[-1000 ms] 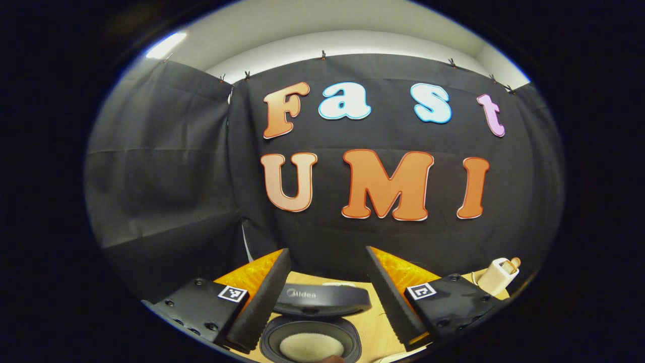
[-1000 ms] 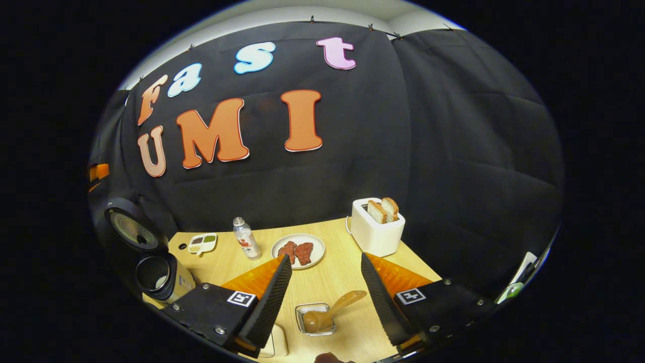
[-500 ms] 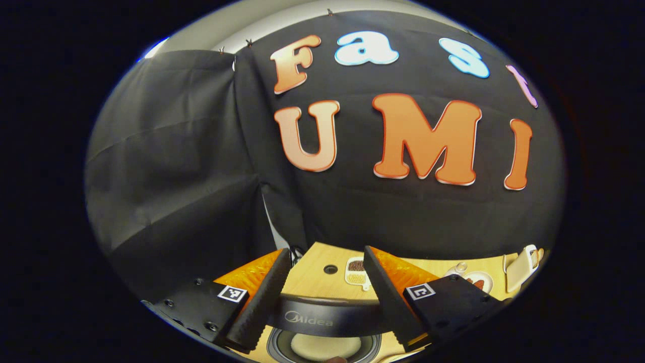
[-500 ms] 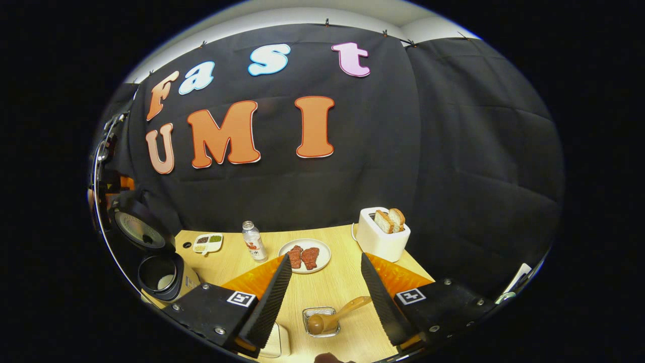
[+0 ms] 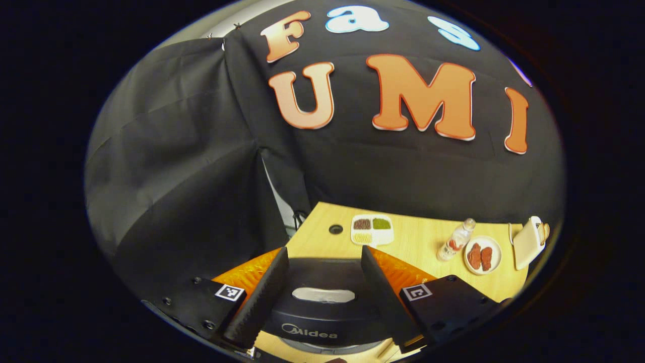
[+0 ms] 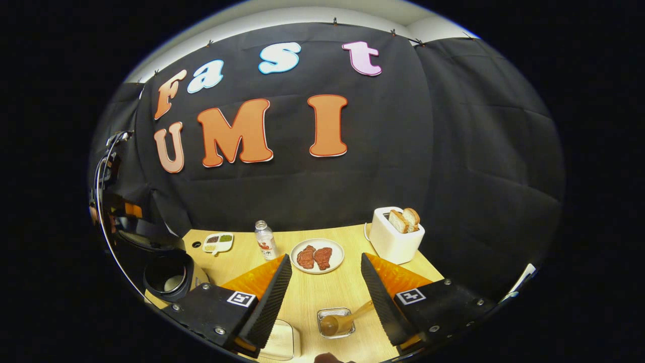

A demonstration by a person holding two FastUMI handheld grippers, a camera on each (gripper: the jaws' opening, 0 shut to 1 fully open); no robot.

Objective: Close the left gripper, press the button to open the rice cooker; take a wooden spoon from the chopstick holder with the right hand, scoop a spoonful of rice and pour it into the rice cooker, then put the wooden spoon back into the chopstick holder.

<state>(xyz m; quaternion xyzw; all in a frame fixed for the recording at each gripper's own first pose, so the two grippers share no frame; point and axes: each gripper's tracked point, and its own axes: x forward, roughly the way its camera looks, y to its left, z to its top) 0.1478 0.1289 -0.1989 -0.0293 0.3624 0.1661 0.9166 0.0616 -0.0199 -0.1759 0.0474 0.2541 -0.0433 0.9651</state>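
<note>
**Lid under my left claw, spoon back in its holder**

Black cloth walls close off the pale wooden bench [image 6: 322, 297] on two sides, and everything I need sits on that bench. My left claw [image 5: 322, 275] hangs just above the rice cooker [image 5: 322, 312] with its fingers spread apart, gripping nothing; the dark lid lies between and below them in the left gripper view. My right claw [image 6: 322, 282] is also spread wide and empty, held above the near edge of the bench and tipped down toward it. The wooden spoon [image 6: 338, 321] rests bowl-down in the small metal chopstick holder [image 6: 336, 322], handle leaning out toward my right finger. In the right gripper view the cooker's pot [image 6: 170, 280] looks uncovered, with something pale inside — so I judge the scoop has been poured and the spoon returned.

What could go wrong from here:
- A spread left finger could catch the lid's edge and jolt the cooker.
- My right claw, if it drops, could knock the leaning handle and tip the holder — the spoon sits loose.
- The bottle [image 6: 264, 240] and plate [image 6: 317, 255] are well apart, so little risk there.
</note>
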